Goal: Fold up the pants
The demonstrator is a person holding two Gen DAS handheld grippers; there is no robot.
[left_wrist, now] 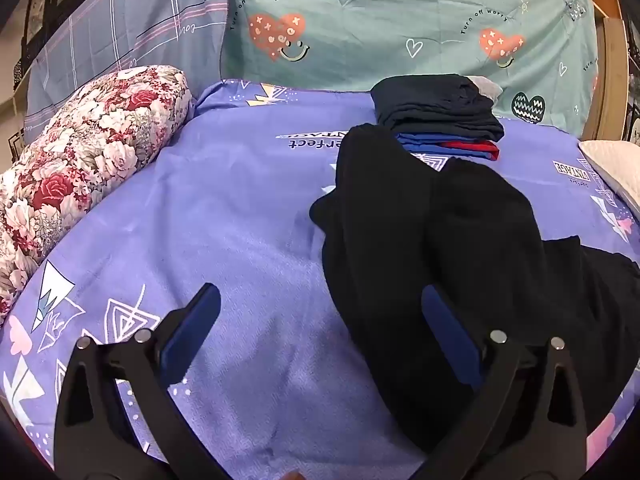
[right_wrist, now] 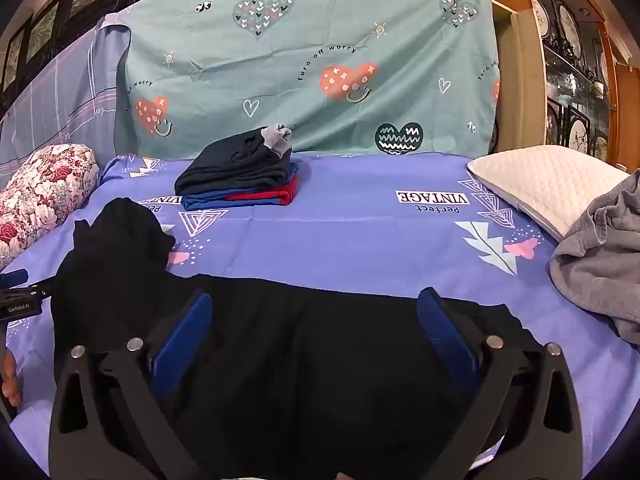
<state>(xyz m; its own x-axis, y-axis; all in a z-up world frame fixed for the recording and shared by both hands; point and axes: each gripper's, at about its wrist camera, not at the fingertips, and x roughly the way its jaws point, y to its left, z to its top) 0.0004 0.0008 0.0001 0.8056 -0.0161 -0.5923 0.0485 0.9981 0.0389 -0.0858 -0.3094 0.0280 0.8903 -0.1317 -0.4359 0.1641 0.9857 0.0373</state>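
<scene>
Black pants [left_wrist: 432, 240] lie rumpled on the purple bed sheet [left_wrist: 224, 208], right of centre in the left wrist view. My left gripper [left_wrist: 320, 300] is open above the sheet, its right finger over the pants' left edge, nothing clamped. In the right wrist view the black pants [right_wrist: 304, 344] spread across the foreground, one bunched end reaching up at the left. My right gripper [right_wrist: 316, 304] hangs open over them with both blue pads apart. The left gripper's tip [right_wrist: 16, 292] shows at the left edge, with part of a hand below it.
A stack of folded clothes [right_wrist: 240, 176], dark on top of blue and red, sits at the back of the bed. A floral bolster [left_wrist: 80, 168] lies left, a white quilted pillow [right_wrist: 548, 184] and a grey garment [right_wrist: 600, 256] right. A teal sheet [right_wrist: 312, 64] hangs behind.
</scene>
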